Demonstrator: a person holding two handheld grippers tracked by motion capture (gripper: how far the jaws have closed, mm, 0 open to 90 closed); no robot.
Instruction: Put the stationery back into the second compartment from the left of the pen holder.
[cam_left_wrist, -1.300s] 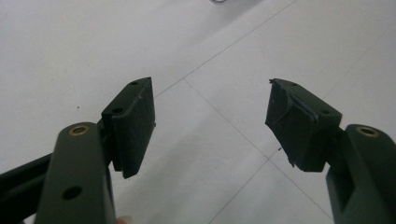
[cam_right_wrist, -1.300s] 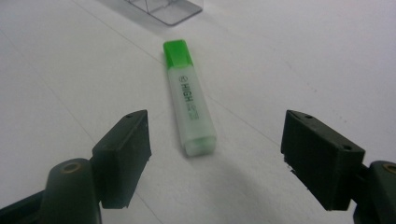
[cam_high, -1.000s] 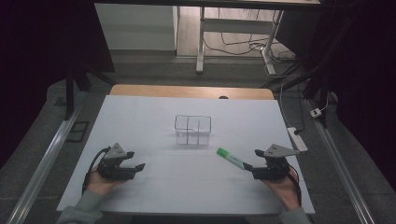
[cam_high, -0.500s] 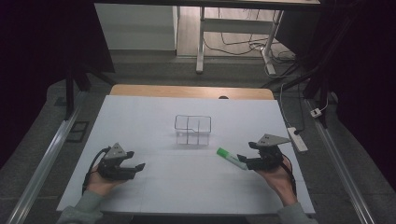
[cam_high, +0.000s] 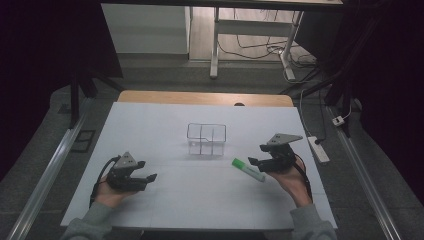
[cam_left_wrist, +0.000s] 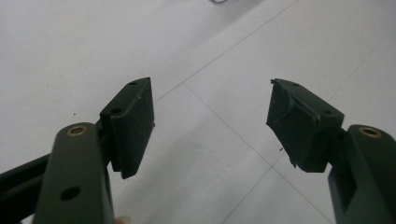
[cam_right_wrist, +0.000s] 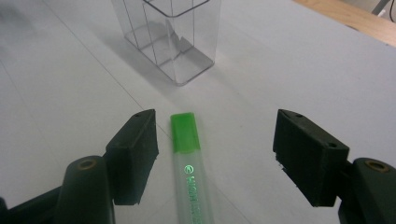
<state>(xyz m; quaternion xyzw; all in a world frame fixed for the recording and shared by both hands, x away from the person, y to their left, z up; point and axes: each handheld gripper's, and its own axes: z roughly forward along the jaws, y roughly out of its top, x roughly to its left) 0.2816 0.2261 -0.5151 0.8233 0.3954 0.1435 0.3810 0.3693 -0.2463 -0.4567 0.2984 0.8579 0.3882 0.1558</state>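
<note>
The step in hand looks like picking up the green highlighter (cam_right_wrist: 190, 168) with the right claw (cam_right_wrist: 215, 156); to do it well, the claw should sink until both pads flank the barrel rather than the cap, square itself across the pen's length, and shift a little so the pen sits midway between the pads before they close; a grip near the middle of the barrel would probably keep it from tipping on the lift. The right claw's jaws have just been closing, yet they are released and grasp nothing; the highlighter lies flat on the white counter (cam_high: 165, 125) between them, closer to the left-hand pad in the right gripper view, cap pointing away toward the clear divided box (cam_right_wrist: 168, 37), which stands near but apart. The left claw (cam_high: 146, 171) is released too, holding nothing, resting low over the counter well apart from the pen.
</note>
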